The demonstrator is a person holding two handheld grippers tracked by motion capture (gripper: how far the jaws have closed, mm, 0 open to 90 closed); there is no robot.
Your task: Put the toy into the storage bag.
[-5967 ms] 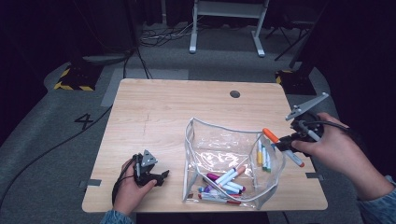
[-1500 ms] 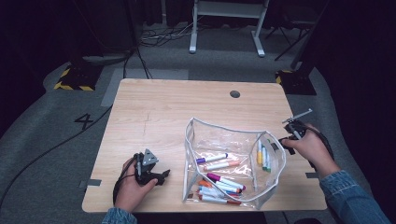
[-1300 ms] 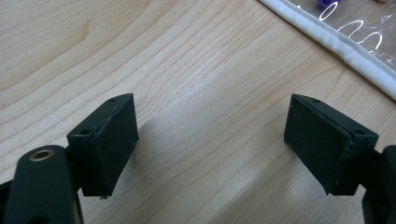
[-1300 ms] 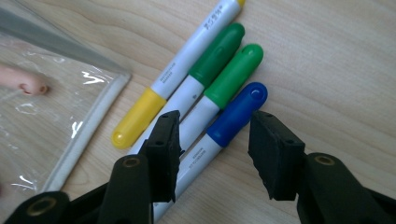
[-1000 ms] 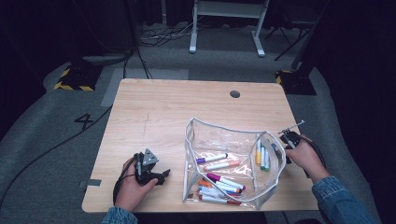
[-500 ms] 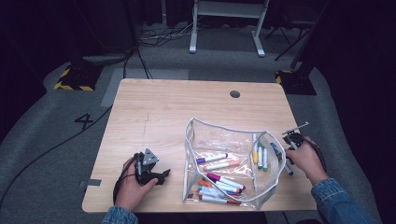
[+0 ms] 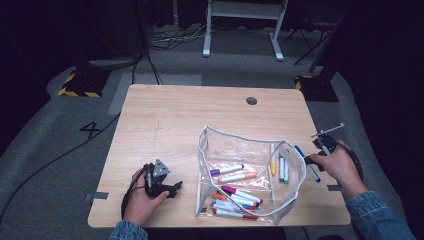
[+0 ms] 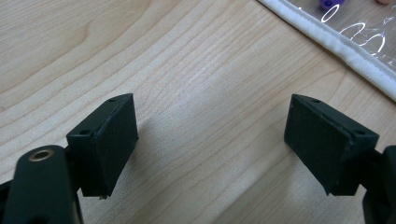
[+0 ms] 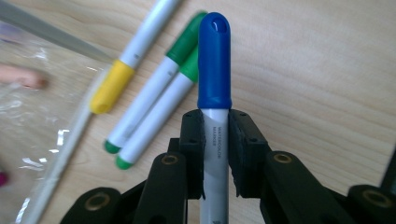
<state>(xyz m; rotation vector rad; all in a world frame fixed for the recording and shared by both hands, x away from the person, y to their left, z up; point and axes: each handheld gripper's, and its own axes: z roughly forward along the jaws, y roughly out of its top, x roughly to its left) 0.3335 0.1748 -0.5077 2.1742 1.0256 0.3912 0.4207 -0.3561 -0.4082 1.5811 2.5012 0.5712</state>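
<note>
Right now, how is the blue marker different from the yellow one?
The blue marker is squeezed between the right gripper's jaws, lifted off the table; the yellow marker lies loose beside the clear pouch. The blue marker's cap is long and dark blue; the yellow marker's is short and yellow. Both have white barrels.

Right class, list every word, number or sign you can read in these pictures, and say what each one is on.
"WATERCOLOR MARKER", on the blue-capped marker clamped in the right gripper.
"4", on the grey floor left of the table.
Print lower on that marker's barrel: too cut off to read.
</note>
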